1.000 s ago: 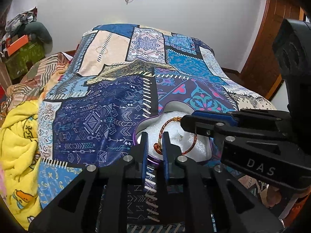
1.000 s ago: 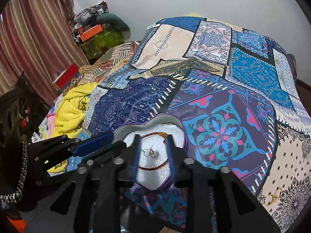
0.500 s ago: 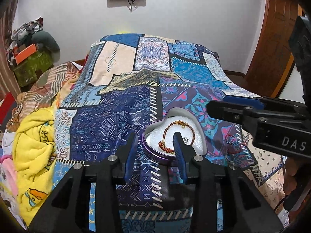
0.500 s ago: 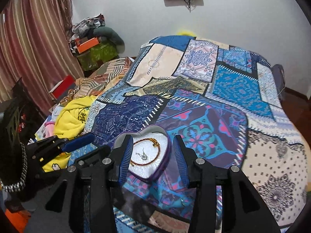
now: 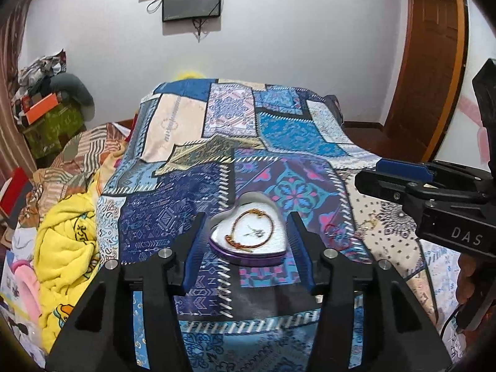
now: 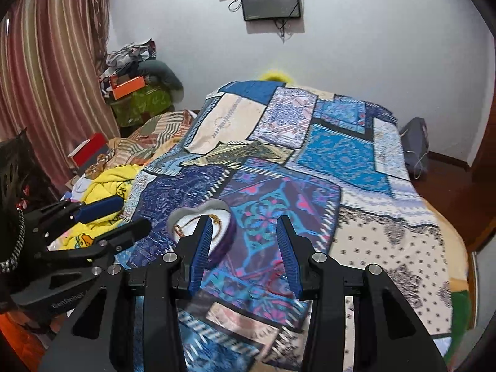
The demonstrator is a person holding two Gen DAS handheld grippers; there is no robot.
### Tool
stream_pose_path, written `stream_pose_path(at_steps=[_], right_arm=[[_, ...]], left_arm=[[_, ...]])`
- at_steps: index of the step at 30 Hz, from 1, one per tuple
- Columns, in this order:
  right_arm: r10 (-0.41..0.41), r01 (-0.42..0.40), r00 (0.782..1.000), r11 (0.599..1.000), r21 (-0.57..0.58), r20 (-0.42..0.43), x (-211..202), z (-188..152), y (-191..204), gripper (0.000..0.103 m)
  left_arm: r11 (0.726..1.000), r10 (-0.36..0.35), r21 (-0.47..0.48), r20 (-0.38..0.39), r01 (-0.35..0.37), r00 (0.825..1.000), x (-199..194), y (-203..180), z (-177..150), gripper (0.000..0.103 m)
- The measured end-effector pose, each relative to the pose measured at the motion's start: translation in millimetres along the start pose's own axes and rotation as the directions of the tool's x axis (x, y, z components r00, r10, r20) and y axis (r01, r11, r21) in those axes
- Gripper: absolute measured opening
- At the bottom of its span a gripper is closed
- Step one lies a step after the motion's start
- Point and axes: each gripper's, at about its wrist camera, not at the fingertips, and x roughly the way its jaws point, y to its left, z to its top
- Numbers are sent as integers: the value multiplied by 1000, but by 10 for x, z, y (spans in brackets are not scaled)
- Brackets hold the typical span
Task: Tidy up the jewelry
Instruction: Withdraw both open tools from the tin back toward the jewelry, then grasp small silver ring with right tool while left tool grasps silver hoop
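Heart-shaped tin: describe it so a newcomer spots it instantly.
Start at the patchwork bedspread. Near its front edge sits the heart-shaped tin, lid off. It has purple walls and white lining, holding a beaded bracelet; other jewelry lies loose on the fabric.

A heart-shaped tin [image 5: 248,249] is sitting on the bed [image 5: 279,130] near its front edge — a bracelet [image 5: 252,228] is lying inside it. A blanket [image 5: 66,248] is lying heaped left of the bed. Behind the bed, a screen [image 5: 192,1] is hanging on the wall — a door [image 5: 431,62] is standing to the right.
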Motion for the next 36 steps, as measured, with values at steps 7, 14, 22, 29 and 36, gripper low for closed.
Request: stream_pose_path(at_steps=[7, 14, 22, 29, 36], right_arm=[[-53, 53, 999, 998, 24, 9, -199, -112, -256, 40], [-127, 128, 992, 990, 56, -28, -268, -315, -653, 43], [-184, 199, 973, 975, 101, -140, -177, -652, -1124, 44], [-143, 175, 963, 976, 131, -227, -75, -924, -1277, 44], [-45, 78, 965, 990, 121, -256, 105, -980, -1141, 44]], left_arm=[[999, -35, 37, 7, 34, 999, -76, -270, 29, 55], [994, -76, 72, -24, 77, 997, 49, -560, 22, 60], [988, -115, 91, -122, 126, 986, 379, -796, -110, 60], [983, -135, 93, -219, 159, 966, 689, -890, -339, 60], [979, -157, 82, -287, 188, 945, 878, -891, -549, 60]])
